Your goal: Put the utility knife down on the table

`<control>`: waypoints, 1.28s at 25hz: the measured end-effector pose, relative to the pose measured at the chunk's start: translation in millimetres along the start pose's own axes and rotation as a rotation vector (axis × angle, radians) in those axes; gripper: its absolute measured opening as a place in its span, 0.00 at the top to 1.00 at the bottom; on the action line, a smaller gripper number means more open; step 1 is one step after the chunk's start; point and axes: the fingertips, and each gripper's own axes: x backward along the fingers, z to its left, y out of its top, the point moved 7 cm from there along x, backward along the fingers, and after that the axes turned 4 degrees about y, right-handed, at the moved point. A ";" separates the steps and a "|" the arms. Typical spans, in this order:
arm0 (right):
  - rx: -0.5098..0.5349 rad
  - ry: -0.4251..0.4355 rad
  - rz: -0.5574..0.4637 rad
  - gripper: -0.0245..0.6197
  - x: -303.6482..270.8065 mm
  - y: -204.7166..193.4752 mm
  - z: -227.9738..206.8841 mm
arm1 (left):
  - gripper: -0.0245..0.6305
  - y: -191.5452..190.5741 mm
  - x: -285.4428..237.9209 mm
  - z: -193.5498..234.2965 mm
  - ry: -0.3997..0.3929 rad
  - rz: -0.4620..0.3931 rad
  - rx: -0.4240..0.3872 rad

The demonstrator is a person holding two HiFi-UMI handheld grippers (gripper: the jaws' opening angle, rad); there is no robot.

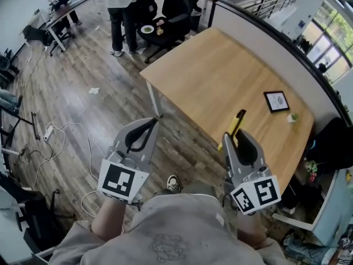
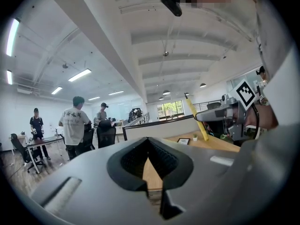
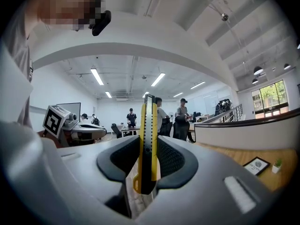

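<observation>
The right claw (image 1: 234,136) was closed on a yellow utility knife (image 1: 236,123), with the jaws pressed against its two flat sides. In the right gripper view the utility knife (image 3: 146,139) stood upright between the black pads (image 3: 174,159), and its long body reached well past the claw tips. From the head view it hung over the near edge of the wooden bench (image 1: 220,70), not laid on it. The left claw (image 1: 149,125) hovered beside it over the plank floor (image 1: 83,65), jaws together with nothing between them. Through the small gap between its pads (image 2: 126,161), only the bench showed.

The part of the bench top beneath the knife was bare. A small dark framed card (image 1: 276,101) and a little potted plant (image 1: 293,116) sat further along, well apart from the knife and near the low partition wall (image 1: 259,29). White cables and a power strip (image 1: 49,131) trailed across the floor to the left. At the far end of the bench people (image 1: 118,15) stood by black office chairs (image 1: 179,10).
</observation>
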 end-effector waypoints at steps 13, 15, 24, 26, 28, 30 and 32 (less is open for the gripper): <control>-0.037 -0.073 0.032 0.77 -79.3 -7.0 -80.5 | 0.96 -3.1 -117.9 42.8 -0.073 0.028 -0.008; -0.043 -0.071 0.030 0.77 -92.7 -5.5 -96.8 | 0.96 1.3 -140.5 47.0 -0.077 0.032 -0.013; -0.064 -0.066 0.029 0.77 -142.1 4.0 -182.2 | 0.96 27.9 -239.8 55.8 -0.072 0.054 -0.049; -0.064 -0.064 0.035 0.77 -152.1 4.8 -201.2 | 0.96 31.0 -260.2 56.9 -0.068 0.062 -0.054; -0.064 -0.059 0.044 0.77 -160.0 5.6 -217.8 | 0.96 34.1 -278.8 56.7 -0.069 0.058 -0.066; -0.068 -0.054 0.049 0.77 -164.9 5.9 -230.9 | 0.96 35.8 -293.3 55.5 -0.070 0.064 -0.070; -0.068 -0.056 0.053 0.77 -167.2 5.2 -243.5 | 0.96 36.1 -305.4 52.7 -0.070 0.082 -0.064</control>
